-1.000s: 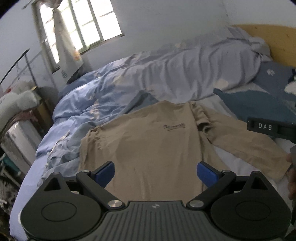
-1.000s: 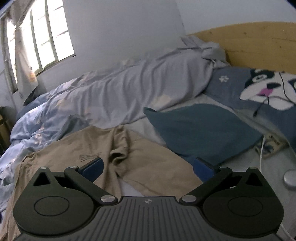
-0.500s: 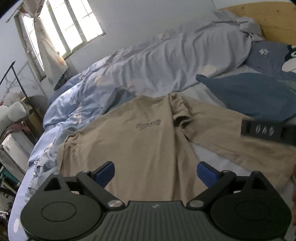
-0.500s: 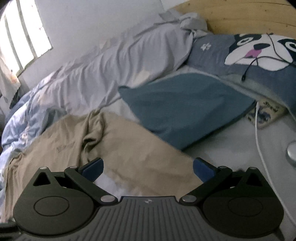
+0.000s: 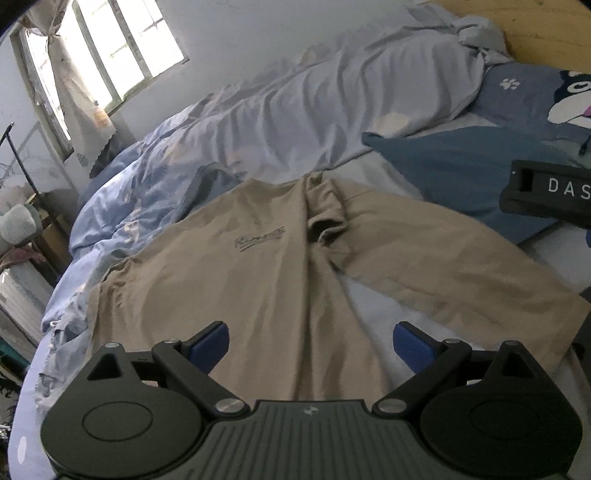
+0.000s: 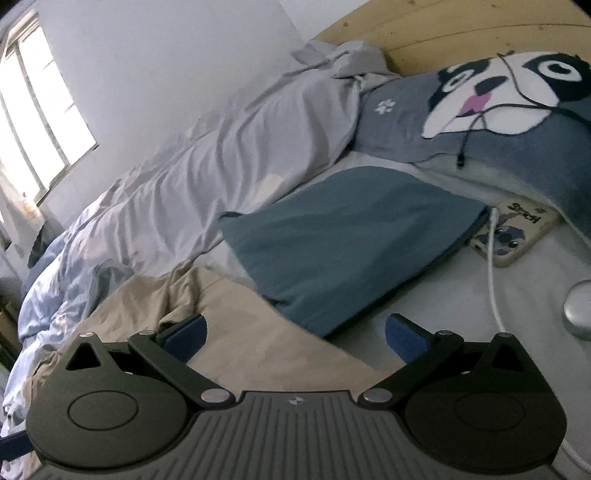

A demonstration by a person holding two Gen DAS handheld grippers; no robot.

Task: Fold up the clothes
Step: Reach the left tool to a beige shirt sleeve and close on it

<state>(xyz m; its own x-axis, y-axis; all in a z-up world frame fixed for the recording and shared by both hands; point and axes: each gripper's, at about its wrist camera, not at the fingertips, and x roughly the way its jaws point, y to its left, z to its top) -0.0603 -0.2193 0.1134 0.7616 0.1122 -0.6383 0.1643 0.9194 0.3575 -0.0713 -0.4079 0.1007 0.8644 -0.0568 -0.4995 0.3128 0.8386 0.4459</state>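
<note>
The tan long-sleeved shirt [image 5: 258,280] lies spread flat on the bed, filling the middle of the left wrist view, chest side up with a small dark script logo [image 5: 260,238] near its centre. One sleeve [image 5: 454,266] stretches toward the right of that frame, its cuff end near the lower right edge.

The left gripper [image 5: 310,345] sits at the bottom centre of its view with the jaws wide apart, blue pads [image 5: 208,345] on either side, and nothing between them; the shirt's lower body shows in the gap. The right gripper [image 6: 293,338] is likewise spread wide and holds nothing; in its view the sleeve [image 6: 258,339] crosses the gap between the pads, with bare pale sheet [image 6: 443,295] showing to the right. Whether either gripper touches the cloth cannot be told.

Just beyond the sleeve, a teal-blue folded garment [image 6: 351,236] lies on the sheet, right of centre in the right wrist view. Past it, at the right, a phone in a cartoon case [image 6: 517,236] rests with a white cable [image 6: 493,280] running down from it, and a round silvery object [image 6: 578,312] sits at the right edge. A pillow with a cartoon dog face [image 6: 498,99] fills the upper right, below a wooden headboard [image 6: 461,33]. A rumpled pale blue-grey duvet [image 5: 295,122] runs across the upper middle of the left wrist view, and a window [image 5: 122,48] with a tied curtain [image 5: 74,85] sits upper left. A black gripper part marked "DAS" [image 5: 554,190] shows at the right edge of that view.
</note>
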